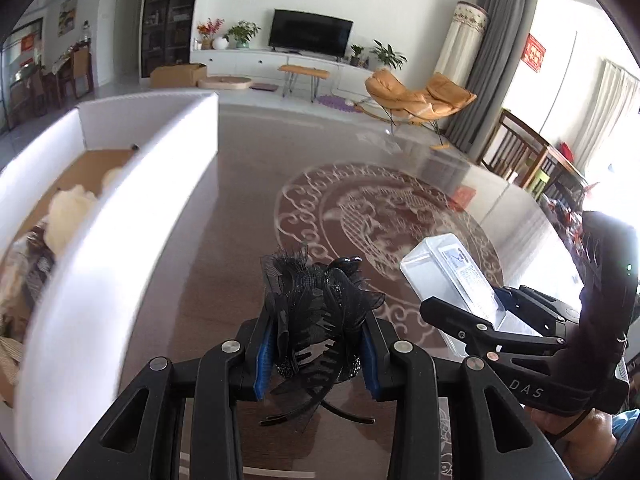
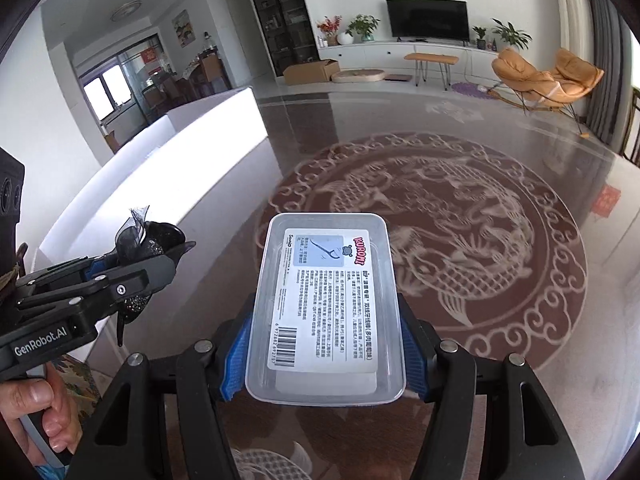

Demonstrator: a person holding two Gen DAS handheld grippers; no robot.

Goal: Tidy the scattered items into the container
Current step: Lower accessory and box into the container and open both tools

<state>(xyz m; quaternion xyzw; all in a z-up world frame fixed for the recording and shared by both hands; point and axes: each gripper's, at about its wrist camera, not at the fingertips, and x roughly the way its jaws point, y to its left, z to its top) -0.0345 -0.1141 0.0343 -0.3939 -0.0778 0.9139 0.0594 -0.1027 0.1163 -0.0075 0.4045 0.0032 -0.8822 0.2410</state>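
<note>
We are in the carrying step: both things are already picked up and must now go into the white box [image 1: 120, 208], which stands on the left part of the table [image 1: 240, 220].

Our left gripper [image 1: 316, 344] has its fingers closed on a black hair clip [image 1: 316, 304] with feathers and net. The blue pads press on it from both sides, and the teeth of the clip hang below the fingers. It is lifted above the table, just beside the near wall of the box.

Our right gripper [image 2: 324, 356] holds a clear plastic case [image 2: 324, 304] with a printed label on top. The fingers stand wide, because the case is wide, and the blue pads touch its two long sides. The case is also in the air, over the round fish pattern [image 2: 460, 232] of the table, and farther from the box than the clip.

Inside the box we see some pale soft things [image 1: 68, 216] already lying, so a part of the work seems done. We see no other loose items on the table in these views.

For the next move, we think the left gripper must go over the wall of the box first and open its fingers there. The right gripper should wait or follow behind, so the two do not touch each other. The case should come over the box before the fingers open.
</note>
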